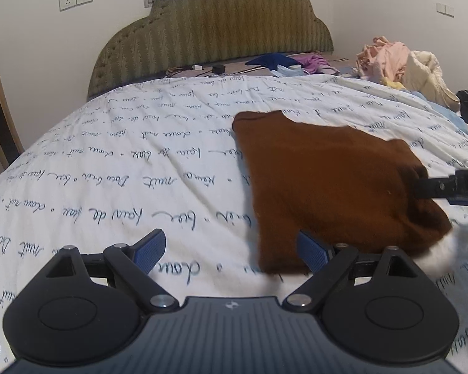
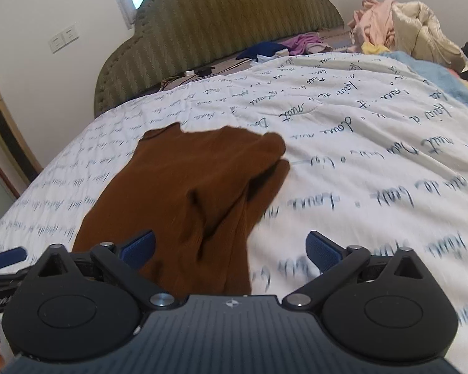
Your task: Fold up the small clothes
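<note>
A small brown knit garment (image 1: 330,184) lies on the white bedspread (image 1: 124,162) printed with blue handwriting. My left gripper (image 1: 231,254) is open, low over the bedspread at the garment's near left corner, its right pad (image 1: 312,254) at the cloth's edge. In the right wrist view the garment (image 2: 196,187) is creased and partly folded over itself. My right gripper (image 2: 231,251) is open, its jaws wide, with the near end of the cloth between them and nothing pinched. In the left wrist view the right gripper's black finger (image 1: 443,187) shows at the garment's right edge.
A green padded headboard (image 1: 215,31) stands at the far end. Blue and purple clothes (image 1: 284,62) and cables lie by it. A heap of pink and cream laundry (image 1: 402,68) sits at the far right. A gold-framed piece of furniture (image 2: 6,131) stands left of the bed.
</note>
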Motion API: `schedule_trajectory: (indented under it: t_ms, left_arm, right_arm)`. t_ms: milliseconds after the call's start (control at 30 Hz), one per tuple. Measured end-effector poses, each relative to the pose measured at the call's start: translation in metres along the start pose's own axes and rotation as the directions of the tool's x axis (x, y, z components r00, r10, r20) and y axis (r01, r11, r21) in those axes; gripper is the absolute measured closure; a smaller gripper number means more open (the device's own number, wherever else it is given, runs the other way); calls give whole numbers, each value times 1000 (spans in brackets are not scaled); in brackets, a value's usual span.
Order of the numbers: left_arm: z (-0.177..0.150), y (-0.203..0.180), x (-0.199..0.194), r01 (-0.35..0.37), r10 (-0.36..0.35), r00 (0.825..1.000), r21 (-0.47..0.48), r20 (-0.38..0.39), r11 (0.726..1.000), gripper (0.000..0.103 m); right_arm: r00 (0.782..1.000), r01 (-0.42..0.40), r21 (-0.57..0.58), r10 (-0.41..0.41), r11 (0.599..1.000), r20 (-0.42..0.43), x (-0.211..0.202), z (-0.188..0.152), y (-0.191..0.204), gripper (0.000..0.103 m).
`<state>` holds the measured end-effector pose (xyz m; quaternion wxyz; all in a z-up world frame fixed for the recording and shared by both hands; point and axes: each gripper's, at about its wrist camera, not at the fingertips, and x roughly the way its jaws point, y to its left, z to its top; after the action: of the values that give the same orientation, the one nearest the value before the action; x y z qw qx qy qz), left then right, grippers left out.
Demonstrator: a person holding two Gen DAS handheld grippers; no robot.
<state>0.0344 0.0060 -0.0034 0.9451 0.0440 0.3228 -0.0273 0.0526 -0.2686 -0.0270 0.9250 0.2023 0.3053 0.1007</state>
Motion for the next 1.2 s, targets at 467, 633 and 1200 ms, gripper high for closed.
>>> schedule_trajectory:
  t_ms: [467,633,1200]
  left_arm:
    - [10,-16,21,7,-7,1000,34,-3,999,11]
    - [5,-21,28,17,-16,999,44,-29,999,11]
    - [-37,-28,8,96,-93,992,32,-88,995,11]
  right_arm:
    - [998,-67,186,70,980,-9,78,60,-33,91]
    - [1000,7,94,-6,996,-13,89,65,-30,92]
    - [974,215,-143,-223,966,-41,4,-30,22,1]
